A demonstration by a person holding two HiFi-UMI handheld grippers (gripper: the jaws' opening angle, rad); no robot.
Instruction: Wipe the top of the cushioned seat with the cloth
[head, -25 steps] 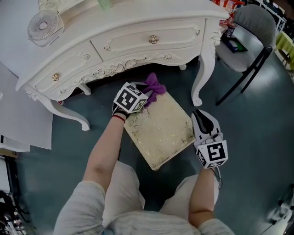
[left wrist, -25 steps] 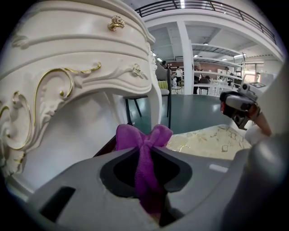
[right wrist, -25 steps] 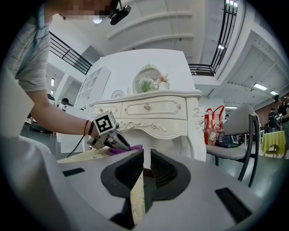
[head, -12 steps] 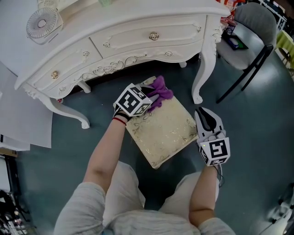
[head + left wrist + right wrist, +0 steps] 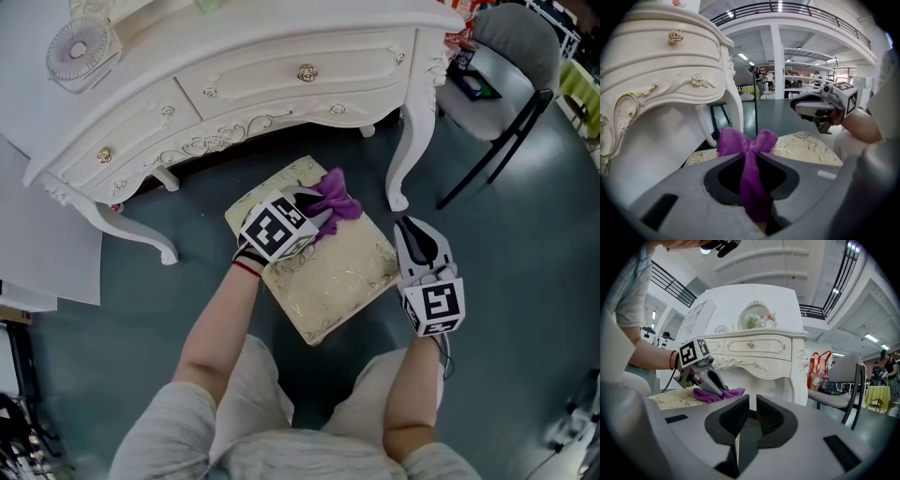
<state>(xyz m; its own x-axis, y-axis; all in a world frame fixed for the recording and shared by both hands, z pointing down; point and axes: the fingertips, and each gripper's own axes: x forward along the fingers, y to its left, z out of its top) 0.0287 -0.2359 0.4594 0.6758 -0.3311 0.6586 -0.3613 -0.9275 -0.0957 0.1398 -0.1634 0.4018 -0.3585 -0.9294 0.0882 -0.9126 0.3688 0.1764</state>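
The left hand-held gripper point(image 5: 317, 212) is clamped on the cloth point(image 5: 339, 199), which has been dragged across the seat point(image 5: 342, 281); wiping is judged under way.

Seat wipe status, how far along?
Done: left gripper is shut on the cloth and has it on the seat. In hand: cloth at the far edge by the desk. Left: the rest of the top, though wiped areas don't show. Right gripper idle, empty, beside the seat.
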